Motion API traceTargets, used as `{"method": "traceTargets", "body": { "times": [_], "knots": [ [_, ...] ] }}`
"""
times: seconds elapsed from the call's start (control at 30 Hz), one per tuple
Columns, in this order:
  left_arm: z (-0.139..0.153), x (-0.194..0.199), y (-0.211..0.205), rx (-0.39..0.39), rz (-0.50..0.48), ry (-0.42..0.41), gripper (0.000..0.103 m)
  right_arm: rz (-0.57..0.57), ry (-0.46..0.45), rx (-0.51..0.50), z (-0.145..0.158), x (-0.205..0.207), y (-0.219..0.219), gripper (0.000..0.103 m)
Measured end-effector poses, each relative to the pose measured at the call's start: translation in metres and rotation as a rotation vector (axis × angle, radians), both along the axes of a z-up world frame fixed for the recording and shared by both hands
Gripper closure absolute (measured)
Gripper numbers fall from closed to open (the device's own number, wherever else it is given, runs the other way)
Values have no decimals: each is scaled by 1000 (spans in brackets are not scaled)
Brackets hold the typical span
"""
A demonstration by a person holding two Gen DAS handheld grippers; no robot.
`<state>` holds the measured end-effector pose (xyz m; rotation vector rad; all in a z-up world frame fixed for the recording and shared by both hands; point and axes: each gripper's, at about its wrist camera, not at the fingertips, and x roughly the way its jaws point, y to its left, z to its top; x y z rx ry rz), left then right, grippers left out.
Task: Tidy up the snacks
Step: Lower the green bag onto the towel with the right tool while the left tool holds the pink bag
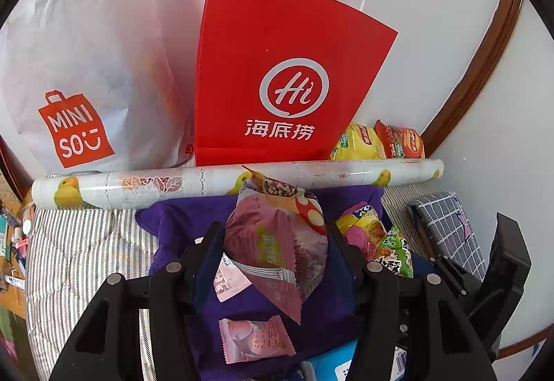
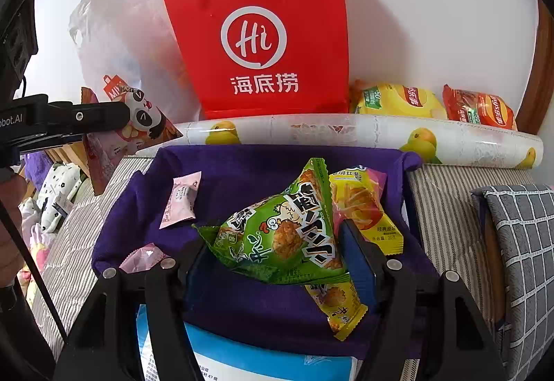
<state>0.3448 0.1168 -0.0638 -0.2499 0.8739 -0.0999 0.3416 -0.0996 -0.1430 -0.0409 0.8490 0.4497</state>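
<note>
Left wrist view shows the left gripper (image 1: 275, 242) with jaws closed on a pink snack bag (image 1: 277, 235) lifted above the purple cloth (image 1: 180, 218), while the right gripper (image 2: 277, 242) has its jaws pinching a green snack bag (image 2: 284, 235) over that cloth on the bed.

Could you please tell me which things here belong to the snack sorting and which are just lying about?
Job: left gripper holding pink snack packet; right gripper around green snack packet; purple cloth bin; yellow snack packet.
Lying about: red paper bag; patterned roll; Miniso bag.
</note>
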Motion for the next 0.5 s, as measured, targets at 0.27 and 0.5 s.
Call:
{"method": "traceTargets", "body": {
  "times": [0.27,0.5],
  "knots": [
    [-1,0,-1,1,-2,2,48,12,-1,-12,0,-1,2,30],
    [-2,0,-2,3,-10,10,48,14,10,-10,-1,-1,4,25]
  ]
}}
